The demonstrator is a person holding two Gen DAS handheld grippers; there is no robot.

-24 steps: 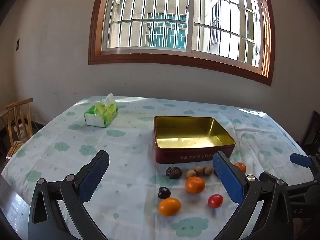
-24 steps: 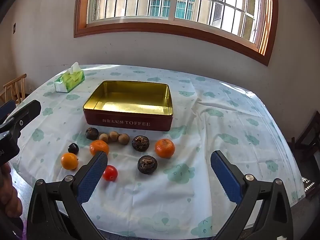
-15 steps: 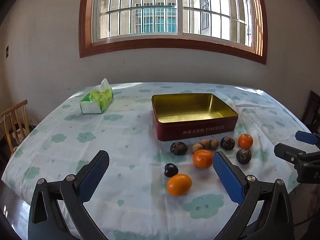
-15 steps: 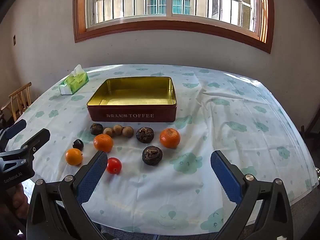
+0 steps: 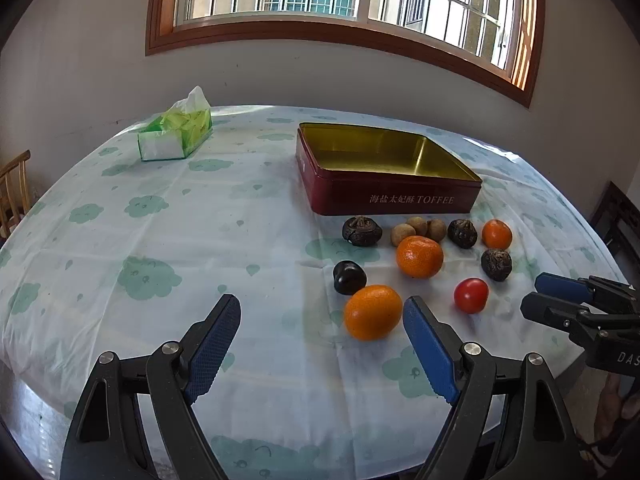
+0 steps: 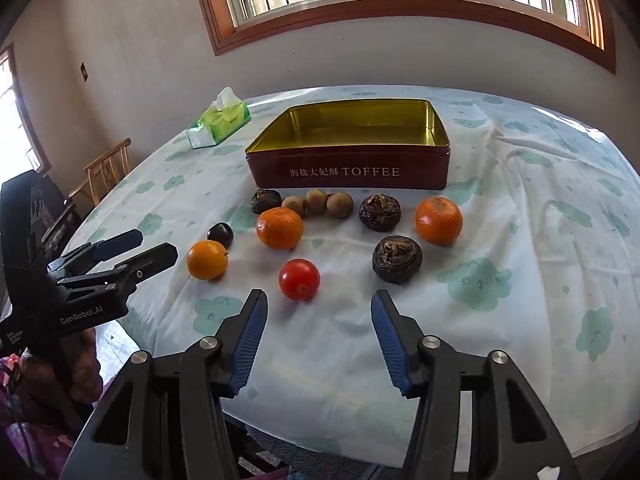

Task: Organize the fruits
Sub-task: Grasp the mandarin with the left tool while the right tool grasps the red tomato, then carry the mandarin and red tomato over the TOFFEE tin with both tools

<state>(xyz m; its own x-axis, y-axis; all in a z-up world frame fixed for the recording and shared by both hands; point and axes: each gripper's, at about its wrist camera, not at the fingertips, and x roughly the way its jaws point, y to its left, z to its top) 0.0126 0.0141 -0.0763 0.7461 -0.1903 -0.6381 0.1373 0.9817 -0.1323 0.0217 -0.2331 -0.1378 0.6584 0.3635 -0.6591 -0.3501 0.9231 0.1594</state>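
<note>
1. Left wrist view: left gripper [image 5: 322, 330] tilts down toward the bench [image 5: 160, 240], its fingers [image 5: 214, 342] spread apart, nothing between them; ribbed blue pads on black plastic arms.
2. Right wrist view: right gripper [image 6: 318, 330] tilts down likewise, fingers [image 6: 250, 336] parted more narrowly, released, gripping nothing. Small glossy red tomato [image 6: 299, 279] lies just ahead of the gap, not touched.
3. Smooth oval orange fruit [image 5: 373, 312] sits just beside the left gripper's right finger, apart from it.
4. Fruits lie loose on the bench in front of the red rectangular metal toffee tin [image 6: 348, 160]: two dimpled round mandarins [image 6: 279, 227], three wrinkled dark brown fruits [image 6: 396, 259], three small tan round longans [image 6: 317, 201], one shiny dark plum [image 6: 220, 234].
5. Tin interior is gold, bare.
6. Bench cover: thin white cloth with pale green cloud print [image 6: 560, 240], creased.
</note>
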